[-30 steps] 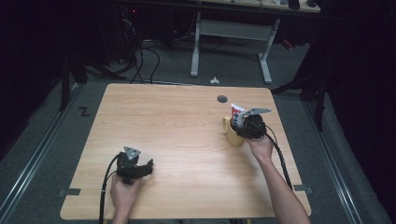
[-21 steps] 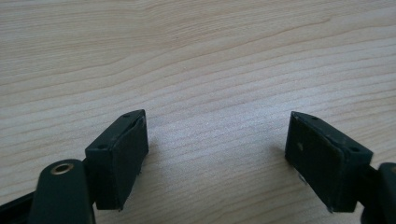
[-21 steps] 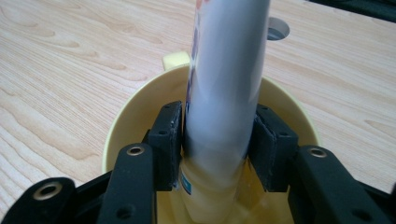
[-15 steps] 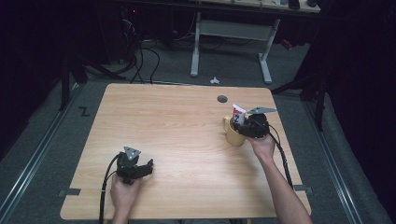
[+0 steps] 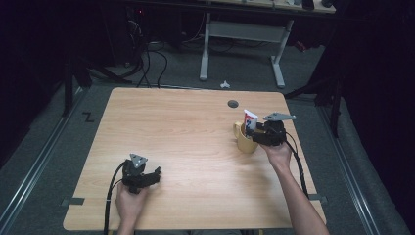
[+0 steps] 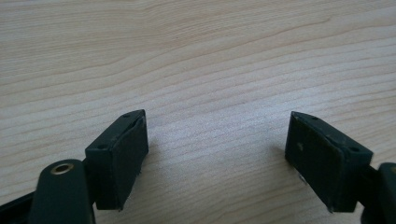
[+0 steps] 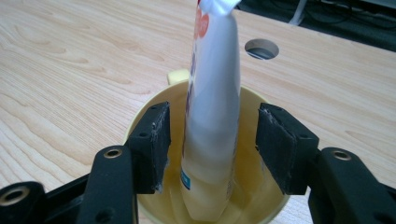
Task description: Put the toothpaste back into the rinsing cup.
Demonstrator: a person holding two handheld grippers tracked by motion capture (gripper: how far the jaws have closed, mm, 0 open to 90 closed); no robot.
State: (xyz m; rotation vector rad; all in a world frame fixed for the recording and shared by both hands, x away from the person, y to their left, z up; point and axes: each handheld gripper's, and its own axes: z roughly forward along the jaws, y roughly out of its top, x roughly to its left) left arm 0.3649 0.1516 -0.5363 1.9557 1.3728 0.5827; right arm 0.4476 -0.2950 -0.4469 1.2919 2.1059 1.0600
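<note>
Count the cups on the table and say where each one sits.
1. The yellow cup stands near the table's right edge, at the right gripper, with a white tube upright inside. None seems hidden.

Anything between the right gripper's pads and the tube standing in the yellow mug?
Nothing but a small gap on each side. In the right gripper view the right gripper, its jaws just opened, straddles the tube, which stands upright in the yellow mug.

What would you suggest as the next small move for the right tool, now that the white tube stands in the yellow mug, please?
Probably lift the right tool straight up and back, clear of the yellow ceramic mug. Its jaws have just been opening, and both pads now stand apart from the white plastic tube, which rests inside the mug, leaning on the rim. Withdrawing sideways might knock the tube.
</note>
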